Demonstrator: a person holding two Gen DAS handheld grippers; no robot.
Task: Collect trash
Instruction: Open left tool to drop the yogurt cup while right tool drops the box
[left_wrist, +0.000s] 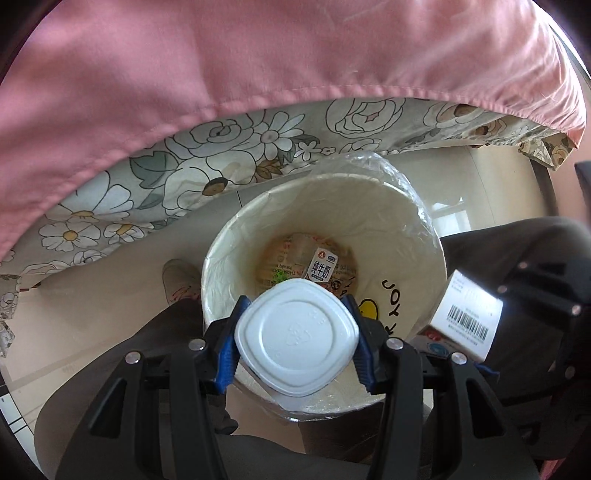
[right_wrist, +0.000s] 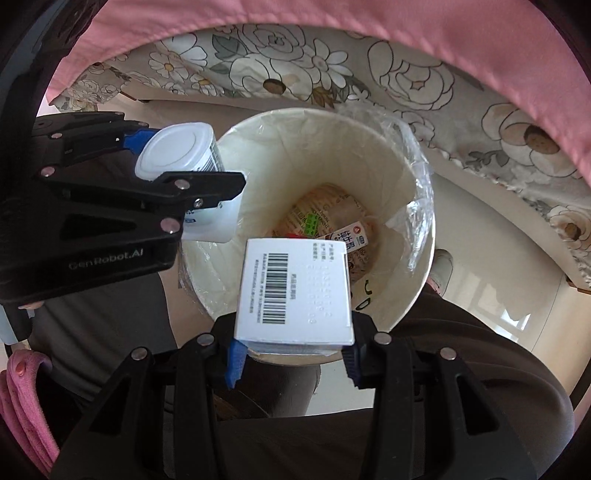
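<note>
- Trash: white cup (left_wrist: 297, 334) pinched by left gripper (left_wrist: 295, 339), over bin (left_wrist: 413, 236) rim
- Box (right_wrist: 295, 291) clamped by right gripper (right_wrist: 293, 354), above bin opening
- Bin holds wrappers (right_wrist: 332, 218)

A: What colours do you see up top?

B: A plain pink sheet (left_wrist: 258, 55), and under it a grey-beige cloth (left_wrist: 229, 144) printed with white outlined flowers.

A: And the bin (right_wrist: 399, 177)?

B: Cream, clear liner, black letters and a yellow shape inside. The cup (left_wrist: 295, 336) is white; the box (right_wrist: 295, 291) white with a black barcode.

A: The tools?

B: Black with blue pads (left_wrist: 227, 354).
</note>
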